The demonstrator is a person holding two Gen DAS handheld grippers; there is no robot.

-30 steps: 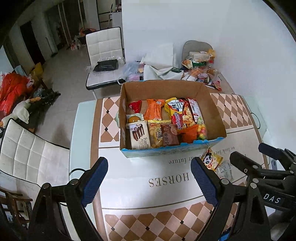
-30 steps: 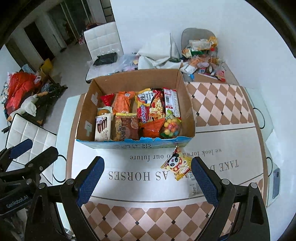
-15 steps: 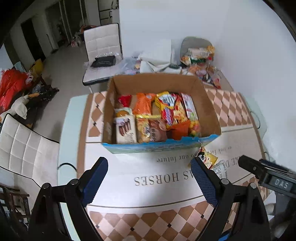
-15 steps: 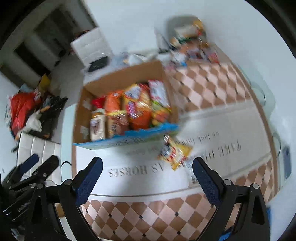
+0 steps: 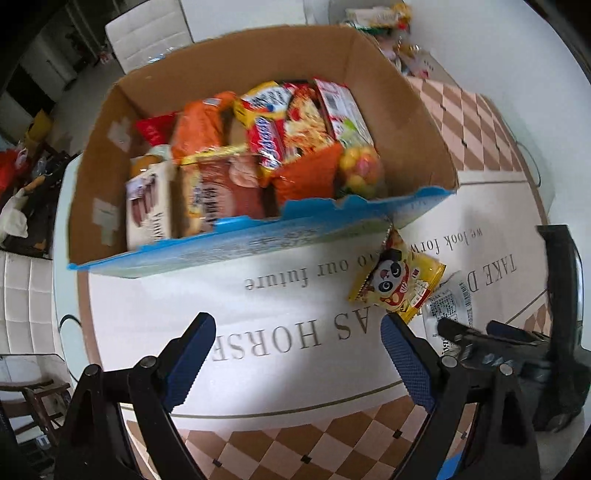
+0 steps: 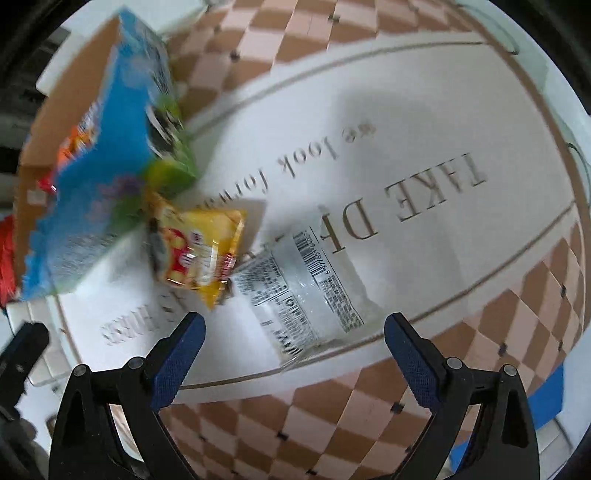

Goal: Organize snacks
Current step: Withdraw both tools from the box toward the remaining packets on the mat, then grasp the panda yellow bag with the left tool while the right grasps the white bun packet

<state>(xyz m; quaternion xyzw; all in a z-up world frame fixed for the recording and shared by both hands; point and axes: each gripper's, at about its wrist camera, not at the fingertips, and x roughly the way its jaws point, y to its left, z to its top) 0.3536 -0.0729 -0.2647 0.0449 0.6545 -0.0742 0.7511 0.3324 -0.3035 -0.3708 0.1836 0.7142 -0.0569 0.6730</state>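
Note:
A cardboard box [image 5: 424,122] with a blue front wall holds several snack packs on the table; it also shows at the left of the right wrist view [image 6: 99,155]. A yellow panda snack bag [image 5: 397,280] lies on the table just in front of the box, beside a clear packet with a printed label [image 5: 448,306]. In the right wrist view the yellow bag [image 6: 199,251] and clear packet [image 6: 306,291] lie just ahead of my right gripper [image 6: 291,341], which is open and empty. My left gripper [image 5: 297,349] is open and empty above the tabletop lettering.
The table [image 5: 280,369] has a white centre with lettering and a brown checkered border. White chairs [image 5: 26,295] stand to the left and behind. More snacks [image 5: 384,18] are piled at the far right corner. The right gripper's body [image 5: 517,354] shows in the left view.
Both grippers have dropped closer to the table. The right gripper swung down and right, so the yellow bag and clear packet lie right before its fingers. Both stay open.

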